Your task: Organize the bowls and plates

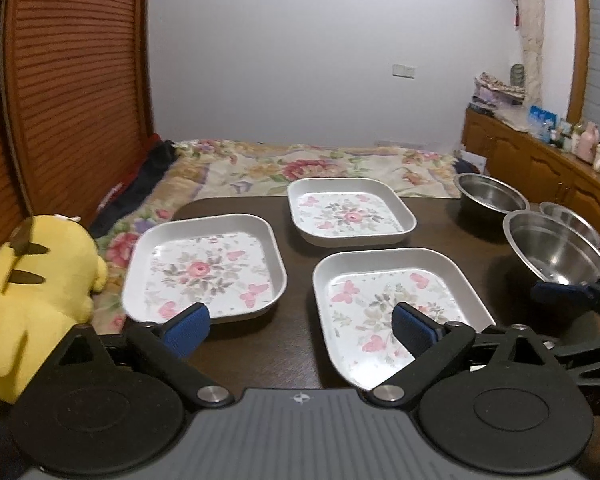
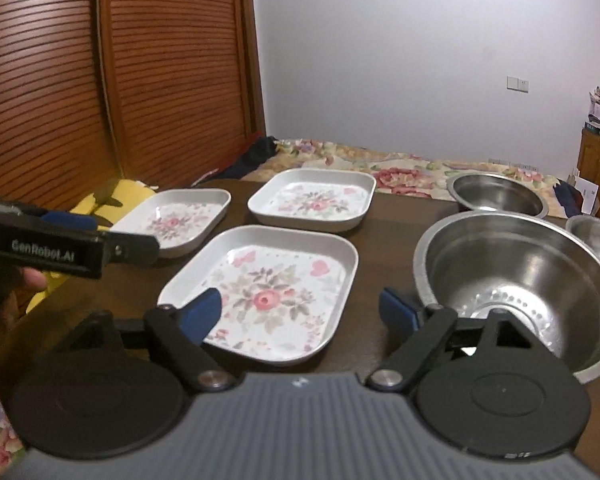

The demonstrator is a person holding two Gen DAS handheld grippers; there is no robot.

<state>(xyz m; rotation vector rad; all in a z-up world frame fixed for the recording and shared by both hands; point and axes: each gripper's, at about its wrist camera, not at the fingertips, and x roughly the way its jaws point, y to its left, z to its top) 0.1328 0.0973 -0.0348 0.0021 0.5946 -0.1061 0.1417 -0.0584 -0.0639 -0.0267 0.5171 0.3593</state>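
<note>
Three square white plates with a pink flower print lie on the dark table: a left plate [image 1: 204, 268] [image 2: 176, 222], a far plate [image 1: 350, 210] [image 2: 314, 200] and a near plate [image 1: 396, 308] [image 2: 268, 292]. Three steel bowls stand on the right: a big one [image 1: 556, 252] [image 2: 516, 280], a far one [image 1: 490, 194] [image 2: 498, 196] and a small one [image 2: 596, 236]. My left gripper [image 1: 300, 328] hangs open over the gap between the left and near plates. My right gripper [image 2: 300, 314] is open above the near plate's front right corner, beside the big bowl.
A yellow plush toy [image 1: 32, 292] sits off the table's left edge. A bed with a floral cover [image 1: 300, 164] lies behind the table. A slatted wooden wardrobe [image 1: 68, 80] stands on the left and a wooden sideboard [image 1: 540, 164] with small items on the right.
</note>
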